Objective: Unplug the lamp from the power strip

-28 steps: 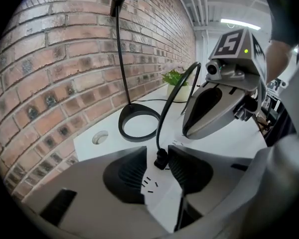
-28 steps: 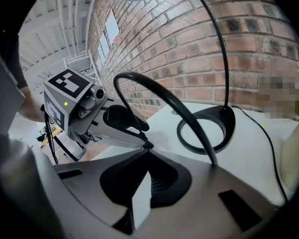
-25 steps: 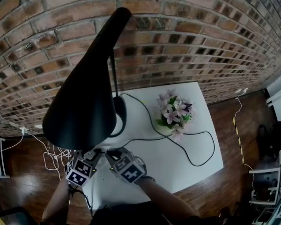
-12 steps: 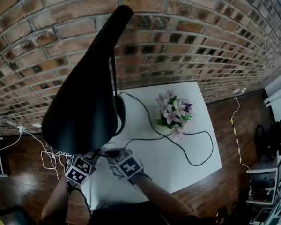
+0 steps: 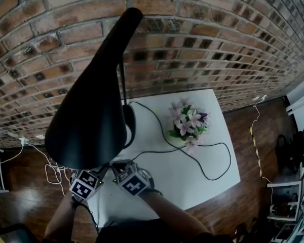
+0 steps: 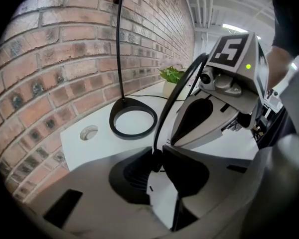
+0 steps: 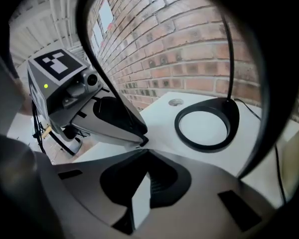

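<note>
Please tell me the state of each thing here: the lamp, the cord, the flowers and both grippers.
lamp: standing upright on the table; lit or not, cannot tell
cord: slack, looping across the table
flowers: upright on the table
left gripper: shut on the cord
right gripper: jaws together at the tips
plug: hidden; in or out, cannot tell
</note>
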Demonstrator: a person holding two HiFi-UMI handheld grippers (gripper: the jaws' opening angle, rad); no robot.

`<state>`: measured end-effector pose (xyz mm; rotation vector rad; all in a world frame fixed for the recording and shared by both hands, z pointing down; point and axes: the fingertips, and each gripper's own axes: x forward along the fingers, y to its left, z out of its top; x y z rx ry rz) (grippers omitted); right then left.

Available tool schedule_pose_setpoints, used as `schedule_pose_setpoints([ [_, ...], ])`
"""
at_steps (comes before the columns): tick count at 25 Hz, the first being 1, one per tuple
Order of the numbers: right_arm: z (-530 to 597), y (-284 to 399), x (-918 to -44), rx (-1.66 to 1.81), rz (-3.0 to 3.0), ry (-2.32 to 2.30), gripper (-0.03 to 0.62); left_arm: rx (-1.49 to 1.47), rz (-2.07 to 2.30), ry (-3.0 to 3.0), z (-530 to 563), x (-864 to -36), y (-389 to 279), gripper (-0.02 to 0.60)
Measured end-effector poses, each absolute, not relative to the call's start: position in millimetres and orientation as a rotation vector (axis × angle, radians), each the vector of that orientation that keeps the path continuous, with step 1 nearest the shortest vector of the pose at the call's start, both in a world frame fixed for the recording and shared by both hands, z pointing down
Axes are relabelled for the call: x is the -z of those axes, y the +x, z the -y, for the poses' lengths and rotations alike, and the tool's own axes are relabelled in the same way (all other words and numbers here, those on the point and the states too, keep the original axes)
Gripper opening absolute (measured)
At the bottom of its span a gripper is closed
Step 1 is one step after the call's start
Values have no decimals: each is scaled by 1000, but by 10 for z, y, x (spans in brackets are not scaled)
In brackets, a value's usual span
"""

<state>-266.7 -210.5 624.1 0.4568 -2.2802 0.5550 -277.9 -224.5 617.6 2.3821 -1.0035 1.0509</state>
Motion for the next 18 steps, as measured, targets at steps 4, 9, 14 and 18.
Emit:
schedule_pose_setpoints([
  [4, 2101, -2701, -6282, -411, 2186, 410, -2, -957, 1030, 2371, 2269, -6122, -2775, 83],
  [9, 2101, -2703, -6296, -397, 2162, 388, -2, -898, 1051, 2341, 2283, -6094, -2774, 75],
  [14, 2110, -2723, -6293, -426, 2152, 383, -2, -860, 1072, 2322, 2299, -6090, -2816, 69],
  [18, 2117, -2719, -6292, -436, 2155, 390, -2, -823, 1084, 2307, 2321, -6115, -2848, 69],
])
